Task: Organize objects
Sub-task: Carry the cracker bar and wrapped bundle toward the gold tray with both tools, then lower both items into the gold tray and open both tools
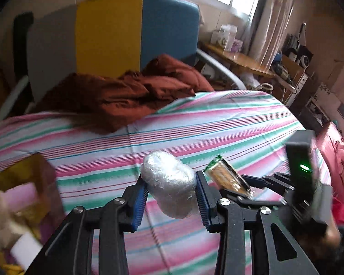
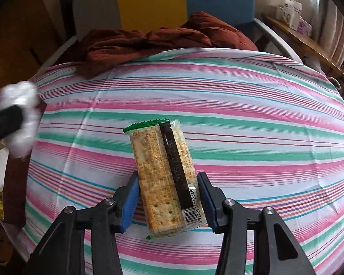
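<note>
My left gripper (image 1: 170, 189) is shut on a white bundle wrapped in clear film (image 1: 169, 183), held up over the striped bed cover (image 1: 217, 123). In the right wrist view that bundle (image 2: 23, 119) shows at the far left with a left finger (image 2: 6, 119) across it. My right gripper (image 2: 168, 197) is shut on a cracker packet (image 2: 162, 171) with a green end and a barcode, lifted above the cover (image 2: 263, 114). In the left wrist view the packet (image 1: 227, 176) and the right gripper (image 1: 259, 183) sit just right of the bundle.
A rust-brown blanket (image 1: 126, 91) lies crumpled at the bed's head, against a grey, yellow and blue headboard (image 1: 107, 34). A brown box with mixed items (image 1: 23, 194) stands at the bed's left edge. A wooden desk (image 1: 238, 59) and shelves stand to the right.
</note>
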Available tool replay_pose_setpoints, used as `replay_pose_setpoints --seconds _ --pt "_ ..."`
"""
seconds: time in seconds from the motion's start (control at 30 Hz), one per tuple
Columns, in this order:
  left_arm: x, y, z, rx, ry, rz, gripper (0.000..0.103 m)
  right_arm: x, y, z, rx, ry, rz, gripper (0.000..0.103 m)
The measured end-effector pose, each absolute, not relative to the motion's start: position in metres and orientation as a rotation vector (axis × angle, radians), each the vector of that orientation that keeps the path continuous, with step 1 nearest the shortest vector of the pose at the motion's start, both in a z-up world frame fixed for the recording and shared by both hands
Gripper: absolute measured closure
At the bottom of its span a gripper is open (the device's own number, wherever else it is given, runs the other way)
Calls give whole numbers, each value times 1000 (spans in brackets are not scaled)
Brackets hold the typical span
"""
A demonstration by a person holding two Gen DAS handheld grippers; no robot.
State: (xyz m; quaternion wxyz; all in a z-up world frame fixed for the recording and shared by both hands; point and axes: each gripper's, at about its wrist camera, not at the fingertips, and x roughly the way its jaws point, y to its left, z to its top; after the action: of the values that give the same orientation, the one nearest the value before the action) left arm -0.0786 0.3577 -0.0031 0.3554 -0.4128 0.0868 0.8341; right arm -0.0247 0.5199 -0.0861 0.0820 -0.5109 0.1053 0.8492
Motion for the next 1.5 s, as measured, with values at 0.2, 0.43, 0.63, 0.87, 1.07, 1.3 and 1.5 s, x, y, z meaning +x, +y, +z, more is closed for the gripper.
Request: replay_pose_setpoints --seconds 0.2,0.43,0.63,0.87,1.07,1.3,1.5 --pt "-49 311 28 -961 231 2223 63 -29 502 -86 -1551 268 2570 54" --pt "-30 260 41 -894 241 2298 63 -30 463 -82 -1585 252 2620 54" --pt "-22 227 39 -889 234 2338 63 -28 427 -66 -1552 273 2686 54" --pt "-14 196 33 -900 202 2368 63 -23 385 -46 -1497 358 2773 54" --pt "-11 170 28 -911 177 2396 63 -15 354 -40 -1468 440 2810 54" --pt "-16 137 19 -942 135 2441 63 -12 321 -34 -1469 484 2845 54" --pt "-27 93 6 -1001 49 2485 63 -11 294 -27 -1461 518 2898 53"
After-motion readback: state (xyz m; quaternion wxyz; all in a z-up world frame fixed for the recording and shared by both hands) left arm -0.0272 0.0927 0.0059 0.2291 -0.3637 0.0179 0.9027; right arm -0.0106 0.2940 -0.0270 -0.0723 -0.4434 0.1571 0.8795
